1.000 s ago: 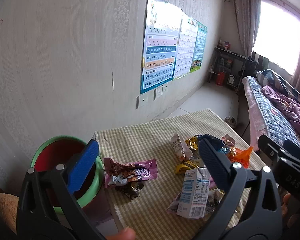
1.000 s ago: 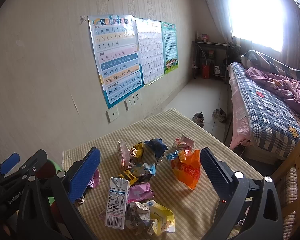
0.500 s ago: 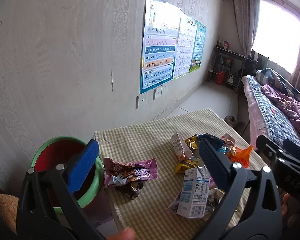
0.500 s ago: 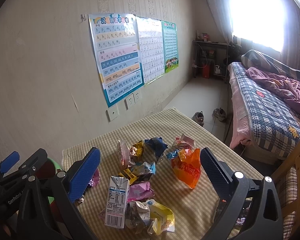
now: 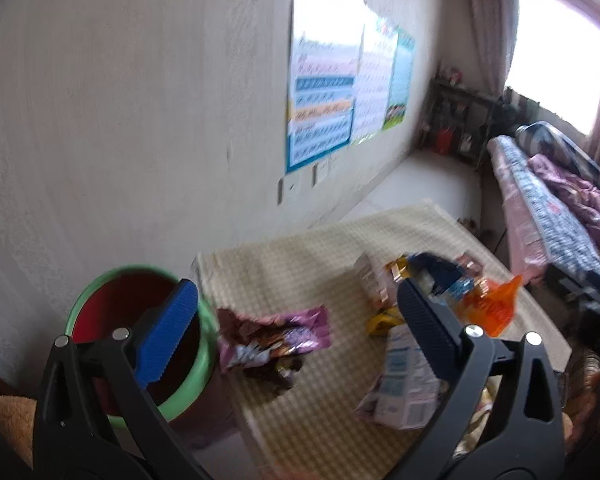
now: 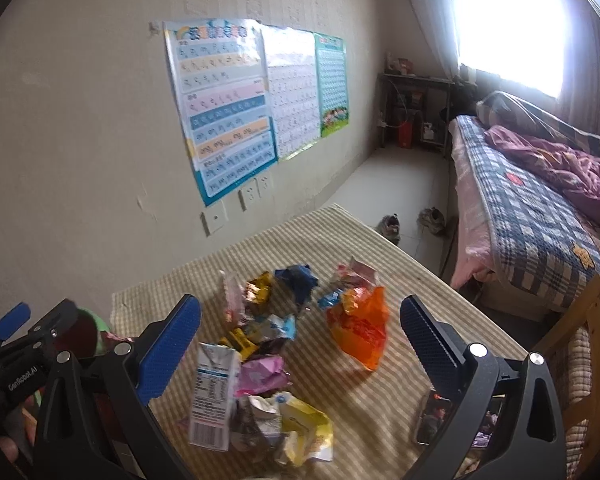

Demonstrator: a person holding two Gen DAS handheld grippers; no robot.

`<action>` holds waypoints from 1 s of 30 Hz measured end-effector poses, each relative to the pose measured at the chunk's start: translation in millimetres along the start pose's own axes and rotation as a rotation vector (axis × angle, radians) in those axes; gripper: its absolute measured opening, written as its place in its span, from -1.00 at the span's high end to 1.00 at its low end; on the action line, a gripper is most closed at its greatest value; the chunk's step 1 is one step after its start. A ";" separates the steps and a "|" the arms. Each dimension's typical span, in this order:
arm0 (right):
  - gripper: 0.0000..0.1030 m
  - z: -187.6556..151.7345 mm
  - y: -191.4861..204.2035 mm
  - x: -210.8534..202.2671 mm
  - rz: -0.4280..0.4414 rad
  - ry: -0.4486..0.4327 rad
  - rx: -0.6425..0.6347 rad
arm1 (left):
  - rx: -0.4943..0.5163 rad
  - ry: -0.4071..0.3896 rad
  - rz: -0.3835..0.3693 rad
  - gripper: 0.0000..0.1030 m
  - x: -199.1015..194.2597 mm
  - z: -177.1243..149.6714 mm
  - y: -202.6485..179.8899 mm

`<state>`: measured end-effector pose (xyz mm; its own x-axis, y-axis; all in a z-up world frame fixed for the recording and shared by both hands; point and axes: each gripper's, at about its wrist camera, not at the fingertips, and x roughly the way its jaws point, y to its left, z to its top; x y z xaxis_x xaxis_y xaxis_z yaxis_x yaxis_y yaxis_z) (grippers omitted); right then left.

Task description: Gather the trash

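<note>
Trash lies on a checked tablecloth: a milk carton, an orange bag, a pink wrapper, a yellow-white wrapper, a dark blue wrapper and a purple snack wrapper. A red bin with a green rim stands at the table's left end. My left gripper is open and empty above the purple wrapper. My right gripper is open and empty above the pile. The milk carton also shows in the left wrist view.
A wall with posters runs along the left. A bed with plaid bedding stands to the right, shoes on the floor beyond the table. A phone lies on the table's near right.
Both grippers have shifted slightly; the left wrist view is now blurred from motion and sits a little higher. Both stay open. The trash has not moved.
</note>
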<state>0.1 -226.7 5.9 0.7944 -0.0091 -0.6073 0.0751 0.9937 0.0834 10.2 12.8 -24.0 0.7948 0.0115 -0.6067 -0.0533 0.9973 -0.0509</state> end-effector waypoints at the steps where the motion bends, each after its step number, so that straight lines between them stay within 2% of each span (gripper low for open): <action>1: -0.87 -0.9 -3.4 2.0 -0.005 0.007 0.007 | -0.001 0.012 -0.023 -0.90 5.2 -4.0 2.2; 5: -0.87 -4.3 -18.0 10.3 -0.017 0.046 0.045 | 0.048 0.126 -0.022 -0.88 39.7 -23.0 0.5; 6: -0.87 -5.7 -21.5 11.5 -0.015 0.052 0.053 | 0.042 0.147 -0.025 -0.78 50.8 -26.2 1.1; 8: -0.87 -6.8 -22.7 12.6 -0.013 0.056 0.049 | 0.016 0.242 -0.018 -0.61 74.7 -32.3 6.4; 9: -0.87 -7.8 -22.2 14.1 -0.011 0.062 0.043 | 0.001 0.244 -0.025 -0.59 82.7 -33.8 7.6; 13: -0.87 -12.6 -18.0 23.8 0.005 0.102 0.037 | -0.016 0.341 -0.039 -0.53 112.0 -45.4 3.4; 18: -0.87 -15.6 -16.8 29.2 0.018 0.128 0.033 | 0.042 0.442 0.053 -0.53 144.1 -51.0 2.7; 20: -0.87 -16.5 -17.6 29.6 0.017 0.133 0.036 | 0.031 0.481 0.050 -0.53 150.9 -53.4 4.9; 22: -0.87 -17.6 -19.4 31.4 0.016 0.139 0.040 | 0.050 0.464 0.058 -0.51 147.3 -55.0 3.0; 24: -0.87 -18.2 -19.4 34.4 0.019 0.154 0.047 | 0.058 0.446 0.052 -0.07 143.0 -54.5 3.3; 25: -0.87 -19.4 -19.1 35.2 0.025 0.159 0.049 | 0.050 0.433 0.046 -0.06 139.3 -52.3 4.5; 28: -0.87 -21.8 -13.4 37.9 0.051 0.180 0.033 | 0.013 0.398 0.012 0.30 127.9 -46.9 11.7; 29: -0.87 -22.9 -10.6 38.3 0.057 0.187 0.025 | 0.006 0.392 0.002 0.75 123.9 -46.3 13.5; 30: -0.87 -23.9 -6.3 39.1 0.067 0.196 0.012 | 0.003 0.384 -0.005 0.77 120.0 -44.6 14.8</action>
<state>16.3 -230.6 -37.3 0.6656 0.0803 -0.7420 0.0340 0.9899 0.1376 77.9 25.7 -132.9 0.5106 -0.0205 -0.8596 -0.0478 0.9975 -0.0522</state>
